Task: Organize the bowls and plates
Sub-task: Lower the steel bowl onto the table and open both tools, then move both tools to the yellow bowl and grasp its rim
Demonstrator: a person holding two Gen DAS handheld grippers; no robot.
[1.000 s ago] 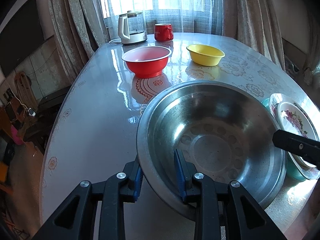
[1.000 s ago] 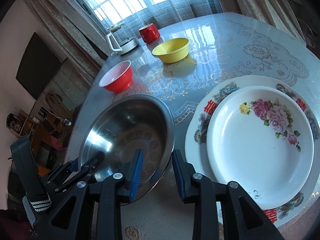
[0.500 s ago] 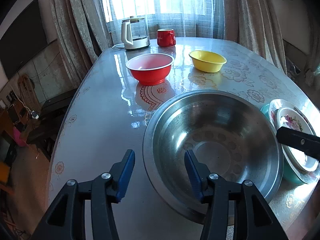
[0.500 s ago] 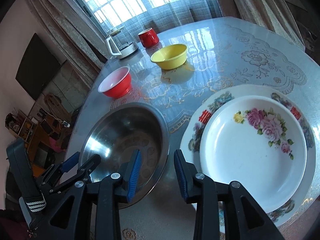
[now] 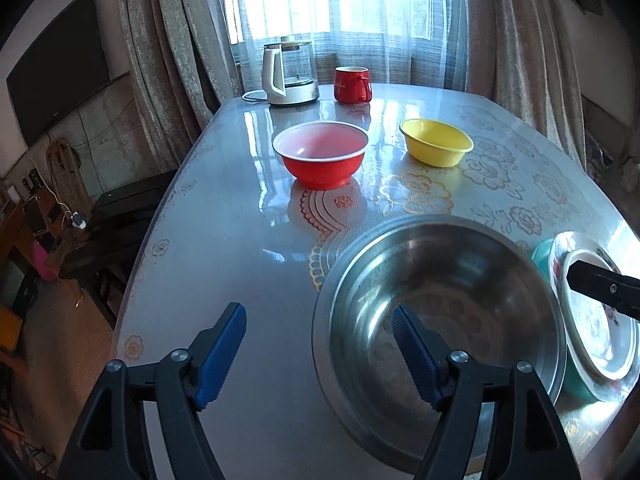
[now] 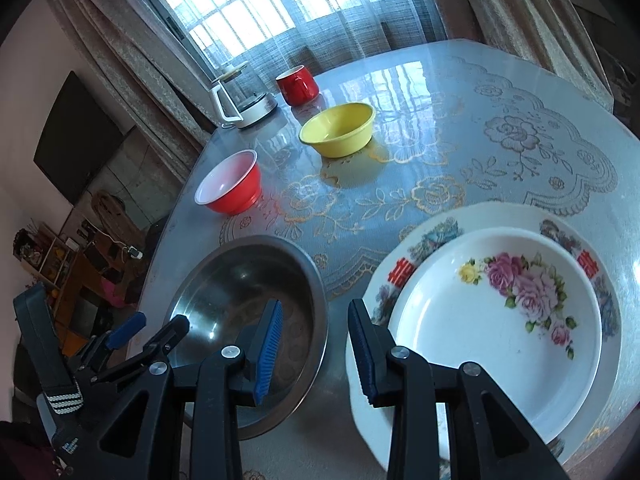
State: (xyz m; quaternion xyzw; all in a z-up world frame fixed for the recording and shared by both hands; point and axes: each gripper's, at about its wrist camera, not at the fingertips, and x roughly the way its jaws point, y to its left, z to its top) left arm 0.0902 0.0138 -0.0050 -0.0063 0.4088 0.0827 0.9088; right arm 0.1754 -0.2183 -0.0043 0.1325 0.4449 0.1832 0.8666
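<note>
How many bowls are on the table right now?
4: steel bowl nearest, red bowl and yellow bowl farther back, teal bowl mostly hidden under the plates.

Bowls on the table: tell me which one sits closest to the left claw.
The steel bowl, right at the left claw, whose right finger overlaps its rim. The red bowl and yellow bowl sit farther back, toward the window.
</note>
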